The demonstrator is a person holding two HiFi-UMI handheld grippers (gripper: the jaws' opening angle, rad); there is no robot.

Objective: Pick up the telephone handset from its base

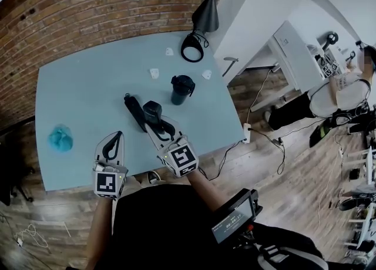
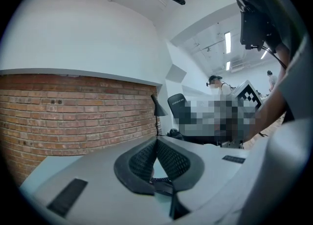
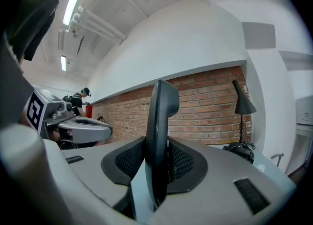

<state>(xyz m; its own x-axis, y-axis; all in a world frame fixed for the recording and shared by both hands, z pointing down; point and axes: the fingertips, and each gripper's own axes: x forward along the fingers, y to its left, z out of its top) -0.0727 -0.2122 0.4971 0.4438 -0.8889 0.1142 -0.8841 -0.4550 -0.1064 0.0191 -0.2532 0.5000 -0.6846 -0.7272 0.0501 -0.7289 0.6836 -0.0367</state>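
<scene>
While the left gripper (image 2: 156, 143) sits closed and empty, the right gripper (image 3: 157, 146) clamps the black telephone handset (image 3: 164, 106).
It rises between the pressing pads, above the blue table (image 1: 76, 87), just right of its slim black base (image 1: 134, 112).

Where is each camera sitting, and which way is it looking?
Head view: on the person's head, looking steeply down at the table; the left gripper, right gripper, forearms and torso show.
Left gripper view: on the left gripper, looking along its shut, empty jaws toward the brick wall; the person's right arm shows.
Right gripper view: on the right gripper, looking along jaws shut on the telephone handset toward that wall; the left gripper shows.
Shared: both gripper views show the brick wall and lamp.
</scene>
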